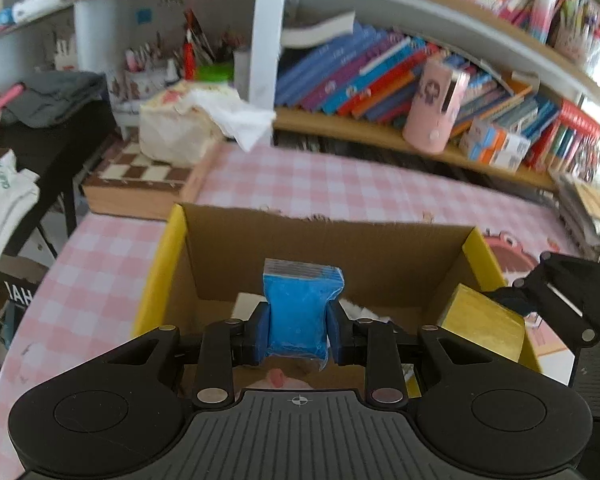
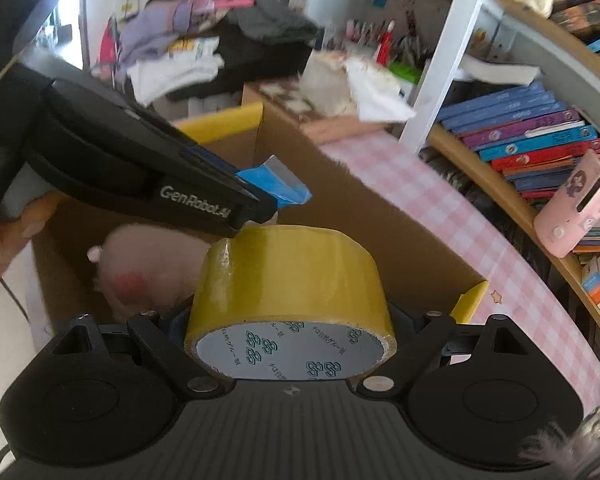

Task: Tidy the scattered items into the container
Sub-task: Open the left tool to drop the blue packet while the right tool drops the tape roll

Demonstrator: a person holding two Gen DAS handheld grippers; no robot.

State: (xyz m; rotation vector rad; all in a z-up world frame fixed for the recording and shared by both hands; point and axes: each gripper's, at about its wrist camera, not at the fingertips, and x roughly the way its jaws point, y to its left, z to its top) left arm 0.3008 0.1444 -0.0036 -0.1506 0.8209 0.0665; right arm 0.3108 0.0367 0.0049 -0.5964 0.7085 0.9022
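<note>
Pink-check table [image 1: 300, 184], box [image 1: 324, 240]: L tongs [image 1: 299, 330] grip blue packet [image 1: 300, 312]; R tongs [image 2: 290, 334] clamp yellow tape roll [image 2: 288, 276].

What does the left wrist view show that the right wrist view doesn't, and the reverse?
Only the left wrist view shows the left gripper pads clamping the blue packet from both sides. Only the right wrist view shows the yellow tape roll face-on in the right gripper, plus a pink plush in the box. Both show the cardboard box, packet and tape.
</note>
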